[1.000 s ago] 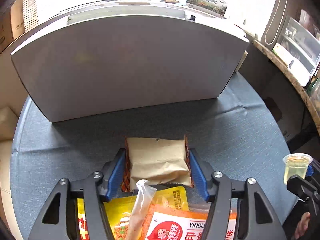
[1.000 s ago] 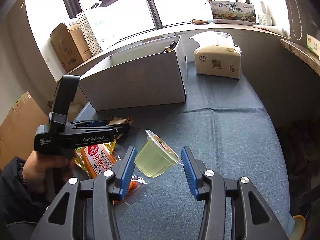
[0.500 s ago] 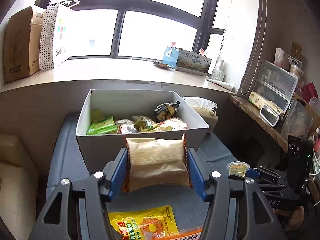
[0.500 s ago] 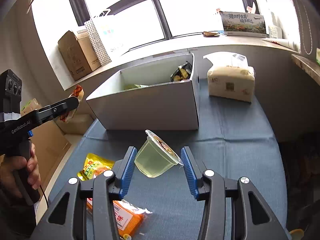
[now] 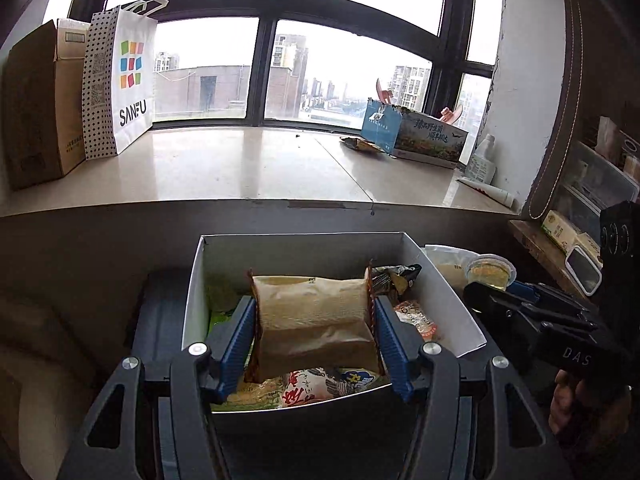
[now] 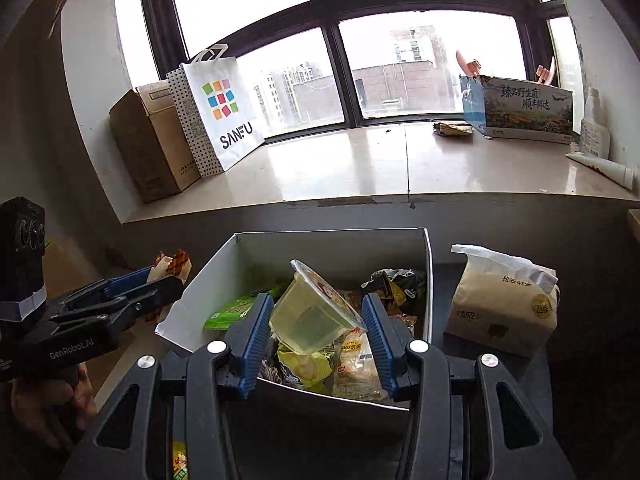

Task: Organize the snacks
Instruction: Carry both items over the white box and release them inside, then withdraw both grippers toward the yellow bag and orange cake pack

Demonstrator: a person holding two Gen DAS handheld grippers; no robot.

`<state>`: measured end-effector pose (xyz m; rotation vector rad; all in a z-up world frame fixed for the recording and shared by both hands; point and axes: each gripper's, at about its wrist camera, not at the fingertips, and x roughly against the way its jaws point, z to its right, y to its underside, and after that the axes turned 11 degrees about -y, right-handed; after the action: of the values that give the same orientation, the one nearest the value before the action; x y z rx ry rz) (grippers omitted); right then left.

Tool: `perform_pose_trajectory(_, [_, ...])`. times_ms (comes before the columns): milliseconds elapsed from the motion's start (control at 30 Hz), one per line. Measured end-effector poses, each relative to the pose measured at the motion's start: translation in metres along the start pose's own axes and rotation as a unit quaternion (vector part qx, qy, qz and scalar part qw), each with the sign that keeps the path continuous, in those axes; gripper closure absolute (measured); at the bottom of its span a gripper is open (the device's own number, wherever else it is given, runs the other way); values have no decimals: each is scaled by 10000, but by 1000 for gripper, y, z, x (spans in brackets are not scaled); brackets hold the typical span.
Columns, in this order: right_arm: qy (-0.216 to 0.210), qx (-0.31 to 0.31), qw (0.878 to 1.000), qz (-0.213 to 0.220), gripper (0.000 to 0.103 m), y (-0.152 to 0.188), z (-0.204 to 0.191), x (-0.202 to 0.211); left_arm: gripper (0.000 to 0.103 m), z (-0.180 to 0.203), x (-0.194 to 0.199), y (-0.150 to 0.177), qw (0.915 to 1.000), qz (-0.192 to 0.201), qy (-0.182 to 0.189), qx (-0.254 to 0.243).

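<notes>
My left gripper (image 5: 312, 320) is shut on a tan snack packet (image 5: 314, 322) and holds it over the open white box (image 5: 448, 292), which has several snack packs inside. My right gripper (image 6: 316, 320) is shut on a clear jelly cup (image 6: 316, 312), tilted, held above the same white box (image 6: 427, 280). The jelly cup also shows in the left wrist view (image 5: 490, 272) at the right. The left gripper with its packet end (image 6: 172, 266) shows at the left of the right wrist view.
A tissue pack (image 6: 502, 308) stands right of the box on the dark cloth table. Behind is a windowsill with a cardboard box (image 6: 150, 148), a white shopping bag (image 6: 216, 116) and a printed carton (image 6: 520, 110). A yellow snack pack (image 6: 180, 460) lies below.
Both grippers rose from the table and moved forward with their loads. They now hang over the open box; the snack packs left on the table have dropped almost out of view.
</notes>
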<state>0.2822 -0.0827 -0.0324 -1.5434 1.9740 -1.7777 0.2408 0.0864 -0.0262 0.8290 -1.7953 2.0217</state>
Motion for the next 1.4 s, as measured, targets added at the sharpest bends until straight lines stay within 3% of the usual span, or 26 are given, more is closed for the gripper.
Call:
perform_pose_trajectory(67, [113,14,9999,-81,51,-5,5,-14,37,3,-11,-2,9999,-80,-131,-79])
perform_pose_trajectory(100, [138,31,9999,-97,41,-7,7,-20,32,2,-16,-4,9998,-127,-135,-66])
perform_pose_trajectory(133, [153,49,9998,-116,16,-10,9,-24,20,0,-21,-5,9997,-178,-156,-26])
perform_pose_trajectory(200, [345,99,9994,-19,1,-12,11,-25,6,-4,-27,-5,9992,-257,-293,43])
perform_pose_trajectory(333, [237,-2,9997,103,0,-11,15,-13,0,-12,-24,1,9992,-295,-260,56])
perform_pose_trajectory(467, [315,220,9991,182,0,-4,5,0,0,-11,-17,8,9991,-320,-256,-61])
perform_pose_trajectory(567, [117,266,9992,258,0,2,-3,13,0,-9,-2,14,9992,-253,-311,-72])
perform_pose_trajectory(800, [-185,454,9969,614,0,25,-28,61,0,-12,58,41,9995,192,237,50])
perform_pose_trajectory(967, [-621,594,9935,740,0,51,-45,97,0,-15,108,65,9968,461,638,155])
perform_pose_trajectory(1067, [-749,798,9920,629,0,71,-55,113,0,-16,129,90,9937,479,968,307])
perform_pose_trajectory(1167, [-857,934,9910,426,0,97,-61,125,0,-11,142,118,9947,361,930,245])
perform_pose_trajectory(1400, [-567,946,9939,15,0,167,-62,134,0,-9,156,164,9942,201,1027,235])
